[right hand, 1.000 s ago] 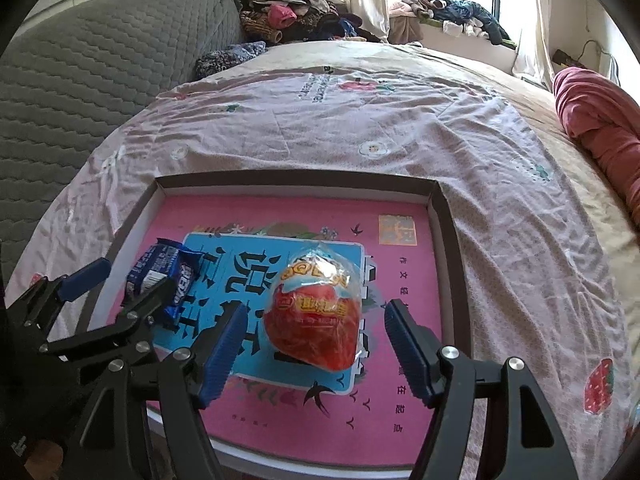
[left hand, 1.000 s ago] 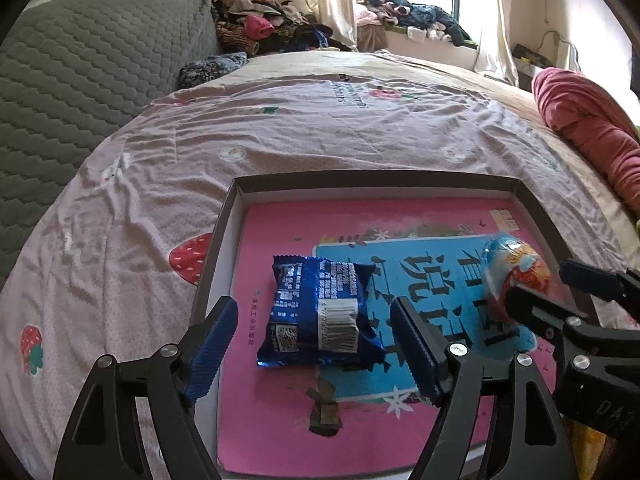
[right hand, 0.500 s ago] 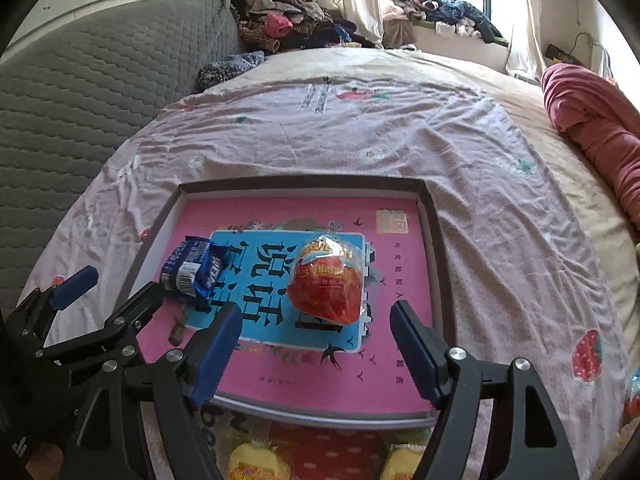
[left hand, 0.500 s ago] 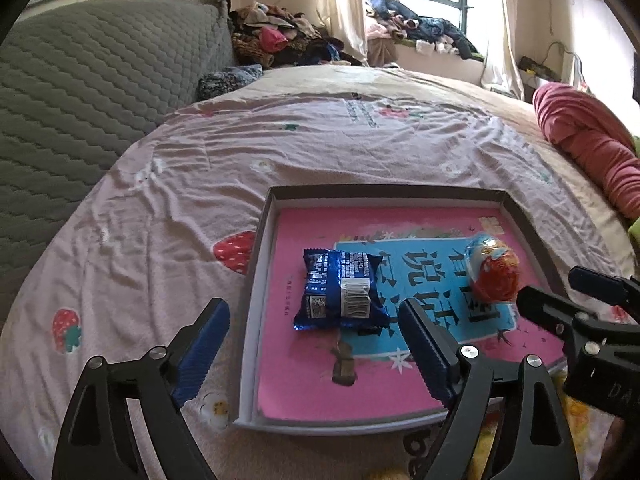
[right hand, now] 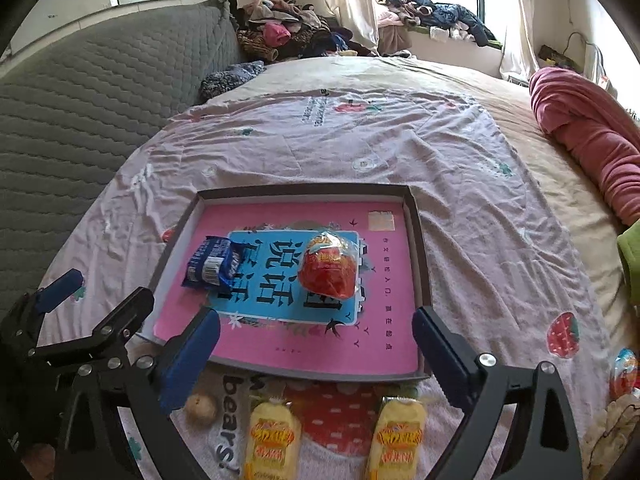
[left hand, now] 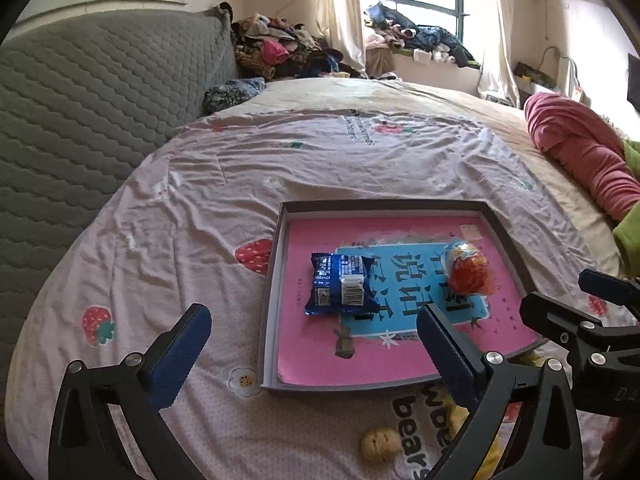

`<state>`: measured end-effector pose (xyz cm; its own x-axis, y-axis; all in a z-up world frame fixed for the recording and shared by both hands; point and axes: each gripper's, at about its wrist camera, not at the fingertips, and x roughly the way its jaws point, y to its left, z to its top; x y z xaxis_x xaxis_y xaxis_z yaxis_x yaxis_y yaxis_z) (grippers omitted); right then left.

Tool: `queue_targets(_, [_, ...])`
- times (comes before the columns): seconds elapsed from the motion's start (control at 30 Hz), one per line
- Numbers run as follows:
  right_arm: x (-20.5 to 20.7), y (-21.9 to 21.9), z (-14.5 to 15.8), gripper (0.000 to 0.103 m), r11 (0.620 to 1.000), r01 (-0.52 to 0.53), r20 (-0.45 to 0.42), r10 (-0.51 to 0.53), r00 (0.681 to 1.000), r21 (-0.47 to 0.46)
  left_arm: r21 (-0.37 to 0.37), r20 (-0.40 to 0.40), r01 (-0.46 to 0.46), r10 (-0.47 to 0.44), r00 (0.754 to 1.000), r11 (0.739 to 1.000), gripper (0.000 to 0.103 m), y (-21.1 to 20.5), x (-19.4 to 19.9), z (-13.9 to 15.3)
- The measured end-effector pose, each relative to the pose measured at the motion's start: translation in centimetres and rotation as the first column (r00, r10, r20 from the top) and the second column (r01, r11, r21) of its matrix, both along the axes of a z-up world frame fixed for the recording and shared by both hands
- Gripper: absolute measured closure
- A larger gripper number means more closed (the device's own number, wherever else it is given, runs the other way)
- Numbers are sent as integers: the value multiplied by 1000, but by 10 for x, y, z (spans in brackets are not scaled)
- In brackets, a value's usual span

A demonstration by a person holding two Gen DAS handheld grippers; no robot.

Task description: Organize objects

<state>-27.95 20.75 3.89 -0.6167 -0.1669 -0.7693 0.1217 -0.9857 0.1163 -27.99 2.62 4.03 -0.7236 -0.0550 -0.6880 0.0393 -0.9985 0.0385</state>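
Here, on the strawberry-print bedsheet (left hand: 320, 168): a shallow dark-rimmed box lid (left hand: 384, 205) lined with a pink and blue printed sheet. Inside it, two snacks well apart: a blue biscuit packet (left hand: 340, 290) lying flat toward the left, barcode up, and a red-orange snack in clear wrap (left hand: 468, 268) toward the right, over the blue panel of the print.

Left gripper (left hand: 316, 344) spread wide, having just been opening, nothing between its blue pads, hanging over the near left corner of the lid, clear of the biscuit packet. Right gripper (right hand: 316, 340) likewise wide apart and just opened further, empty, poised above the lid's near edge with the red snack ahead of it, untouched.

Outside the lid, on the near side: two yellow snack packs (right hand: 272, 436) lying side by side, and a small round tan item (right hand: 200, 408) just beside the left one. Another clear-wrapped red snack (right hand: 624, 372) at the far right edge.

Further off, a grey quilted headboard (left hand: 100, 100), a pile of clothes (left hand: 280, 52) by the window, and a rolled pink blanket (left hand: 580, 148) at the right.
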Motion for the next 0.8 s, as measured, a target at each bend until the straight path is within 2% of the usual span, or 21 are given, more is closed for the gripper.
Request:
queue_targets(0.33, [31,-1,49,1,1000,-5,-74,4,997,-11,11,-37,-41,41,998,999,1,-15,30,35])
queue_targets(0.53, [48,-4,64,1,1000,-3,-78,4,997,8,15,-53,-52,53,997,999,1,-23,49,55])
queue_targets(0.8, [80,-2,85,1,1000,-19,-97,17,995,-20,12,-79,-50,51,996,999,1,-24,79,79])
